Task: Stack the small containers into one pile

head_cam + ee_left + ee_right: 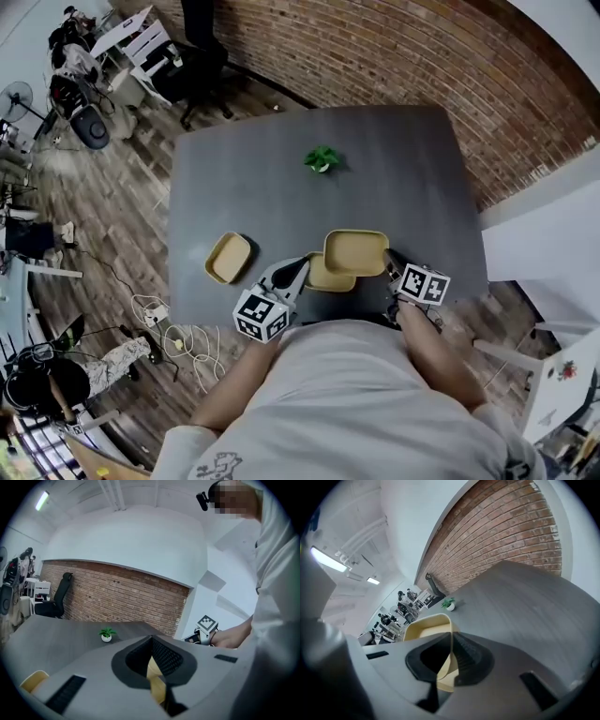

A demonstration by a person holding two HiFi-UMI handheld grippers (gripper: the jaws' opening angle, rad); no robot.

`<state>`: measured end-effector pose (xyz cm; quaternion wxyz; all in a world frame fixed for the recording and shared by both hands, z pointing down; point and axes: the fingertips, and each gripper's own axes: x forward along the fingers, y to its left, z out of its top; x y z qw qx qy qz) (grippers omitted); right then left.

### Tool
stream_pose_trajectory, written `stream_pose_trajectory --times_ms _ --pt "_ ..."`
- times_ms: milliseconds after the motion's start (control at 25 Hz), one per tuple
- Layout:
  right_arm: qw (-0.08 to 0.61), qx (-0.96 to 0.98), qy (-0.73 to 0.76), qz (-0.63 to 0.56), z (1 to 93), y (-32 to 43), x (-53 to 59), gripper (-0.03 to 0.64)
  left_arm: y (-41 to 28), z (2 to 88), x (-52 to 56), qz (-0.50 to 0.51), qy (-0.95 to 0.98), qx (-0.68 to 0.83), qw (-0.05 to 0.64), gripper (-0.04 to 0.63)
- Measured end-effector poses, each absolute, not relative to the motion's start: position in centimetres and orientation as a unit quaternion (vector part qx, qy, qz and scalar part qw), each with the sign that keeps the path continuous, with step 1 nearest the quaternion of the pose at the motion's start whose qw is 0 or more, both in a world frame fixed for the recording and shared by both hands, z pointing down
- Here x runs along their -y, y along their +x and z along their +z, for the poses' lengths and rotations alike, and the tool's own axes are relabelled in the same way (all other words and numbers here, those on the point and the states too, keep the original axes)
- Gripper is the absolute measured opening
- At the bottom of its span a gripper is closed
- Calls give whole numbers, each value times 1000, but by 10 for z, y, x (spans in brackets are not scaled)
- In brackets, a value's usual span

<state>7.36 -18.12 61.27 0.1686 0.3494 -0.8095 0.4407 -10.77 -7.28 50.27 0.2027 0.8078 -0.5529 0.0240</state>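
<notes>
Torso (356, 394) fills the bottom of the head view, right up against the near edge of the grey table (262, 178). Both grippers sit just over that edge.

Room/edges:
- left container (229, 257) lies near the table's left edge, apart from the other two
- open tabletop runs from the containers up to the small potted plant (322, 159), which stands well apart toward the far side
- brick wall (394, 56) runs behind the far and right edges
- office chair (202, 56) stands off the far-left corner
- cables (169, 328) lie on the floor by the near-left corner

Claws:
- left gripper (300, 270): jaws narrow, clamped on the rim of the middle container (321, 279). Left gripper view shows the yellow wall between the pads.
- right gripper (389, 262): jaws nearly together, pinching the near-right rim of the right container (356, 251). Right gripper view shows its open yellow tray beyond the jaws, with the table running on to the plant.
- in the head view the right container overlaps the far side of the middle one. Can't tell whether they touch.
</notes>
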Motion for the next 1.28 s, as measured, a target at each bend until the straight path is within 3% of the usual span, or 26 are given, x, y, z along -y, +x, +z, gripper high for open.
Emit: stream_pose_trajectory --times_ms 1280 --pt "232 743 407 478 697 47 111 25 -157 584 50 58 821 485 295 11"
